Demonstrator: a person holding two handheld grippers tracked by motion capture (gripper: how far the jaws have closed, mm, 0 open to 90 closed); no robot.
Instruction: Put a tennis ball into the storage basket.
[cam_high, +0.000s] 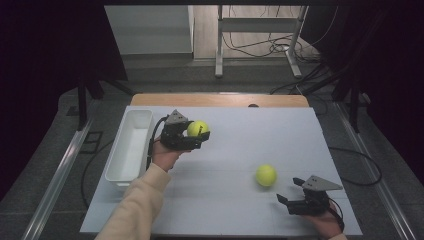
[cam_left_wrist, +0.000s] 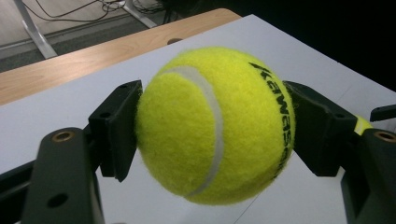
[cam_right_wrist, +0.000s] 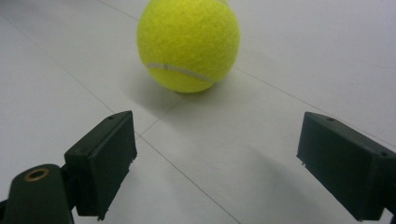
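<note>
My left gripper (cam_high: 198, 131) is shut on a yellow tennis ball (cam_high: 197, 128), held above the white table to the right of the bin. In the left gripper view both black pads press the sides of this ball (cam_left_wrist: 215, 125), which carries black lettering and a white seam. A second yellow tennis ball (cam_high: 266, 175) lies on the table at the right. My right gripper (cam_high: 289, 191) stands open just right of and nearer than it, pointing left. In the right gripper view that ball (cam_right_wrist: 188, 43) rests ahead of the wide-apart jaws, beyond the fingertips, with nothing between them.
A long white bin (cam_high: 129, 145) stands along the table's left edge, with nothing in it. The white tabletop (cam_high: 230, 210) ends in a wooden strip (cam_high: 220, 100) at the far side. Beyond lie a floor with cables and a metal stand.
</note>
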